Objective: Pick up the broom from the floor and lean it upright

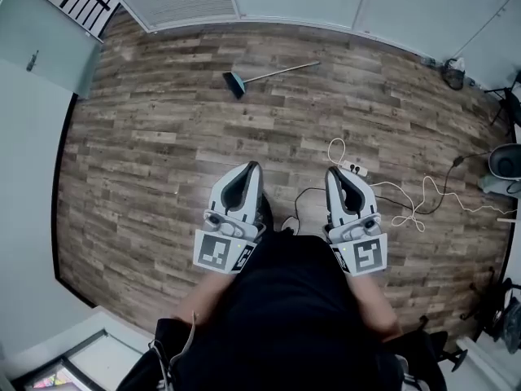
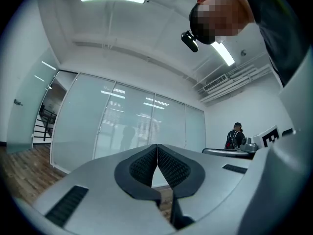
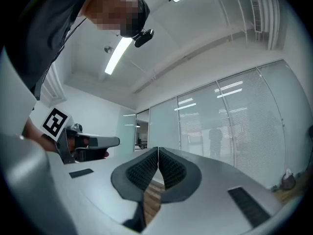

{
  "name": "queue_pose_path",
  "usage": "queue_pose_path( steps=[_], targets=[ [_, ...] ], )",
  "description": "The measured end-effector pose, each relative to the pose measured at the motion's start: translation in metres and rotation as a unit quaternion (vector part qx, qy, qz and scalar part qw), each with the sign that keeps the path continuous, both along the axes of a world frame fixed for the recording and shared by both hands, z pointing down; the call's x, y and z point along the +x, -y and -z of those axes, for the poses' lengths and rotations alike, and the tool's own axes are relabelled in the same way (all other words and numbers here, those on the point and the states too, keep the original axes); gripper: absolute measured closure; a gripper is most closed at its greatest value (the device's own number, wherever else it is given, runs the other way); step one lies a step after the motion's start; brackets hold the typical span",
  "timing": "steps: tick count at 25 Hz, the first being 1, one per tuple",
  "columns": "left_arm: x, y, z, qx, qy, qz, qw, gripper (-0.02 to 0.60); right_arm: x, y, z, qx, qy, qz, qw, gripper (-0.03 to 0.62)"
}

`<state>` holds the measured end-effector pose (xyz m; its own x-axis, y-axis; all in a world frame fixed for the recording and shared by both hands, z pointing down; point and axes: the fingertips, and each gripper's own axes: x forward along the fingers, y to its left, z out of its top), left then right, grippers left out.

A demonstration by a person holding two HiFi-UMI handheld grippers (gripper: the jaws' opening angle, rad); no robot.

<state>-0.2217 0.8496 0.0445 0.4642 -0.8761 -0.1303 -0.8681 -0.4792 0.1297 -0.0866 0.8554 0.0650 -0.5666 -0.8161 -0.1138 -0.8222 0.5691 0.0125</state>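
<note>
The broom (image 1: 264,76) lies flat on the wooden floor far ahead of me, its teal head (image 1: 234,83) to the left and its thin handle running up to the right. My left gripper (image 1: 252,166) and right gripper (image 1: 332,172) are held side by side close to my body, well short of the broom. Both point forward and slightly upward. In the left gripper view the left gripper (image 2: 157,146) has its jaws shut with nothing between them. The right gripper (image 3: 158,149) is likewise shut and empty in the right gripper view. The broom does not appear in either gripper view.
A white power strip (image 1: 356,169) with white and black cables (image 1: 423,203) lies on the floor to the right of my right gripper. Frosted glass partitions (image 2: 127,124) line the far side. A person (image 2: 236,135) stands far off on the right. Stands and gear (image 1: 505,165) crowd the right edge.
</note>
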Motion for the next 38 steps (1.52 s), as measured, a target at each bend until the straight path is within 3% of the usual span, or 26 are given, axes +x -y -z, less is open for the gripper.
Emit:
queue_pose_path(
  steps=[9, 16, 22, 30, 35, 38],
  targets=[
    [-0.019, 0.043, -0.025, -0.022, -0.002, 0.012, 0.9997, 0.563, 0.02, 0.03, -0.02, -0.037, 0.006, -0.04, 0.999, 0.574],
    [-0.028, 0.121, -0.045, -0.026, -0.025, -0.005, 0.9993, 0.563, 0.022, 0.094, -0.043, -0.062, -0.014, -0.063, 0.996, 0.574],
    [-0.055, 0.241, -0.08, -0.05, -0.036, -0.007, 0.9981, 0.563, 0.012, 0.211, -0.05, -0.093, -0.007, -0.076, 0.993, 0.574],
    [-0.147, 0.417, -0.089, -0.1, 0.014, 0.003, 0.9949, 0.563, -0.031, 0.404, -0.015, -0.077, -0.005, -0.093, 0.993, 0.574],
    [-0.187, 0.498, -0.081, -0.066, 0.003, 0.032, 0.9973, 0.563, -0.058, 0.481, -0.005, -0.082, -0.021, -0.102, 0.991, 0.574],
    [-0.201, 0.526, -0.09, -0.077, 0.001, 0.039, 0.9963, 0.563, -0.07, 0.501, -0.009, -0.096, -0.039, -0.103, 0.989, 0.574]
  ],
)
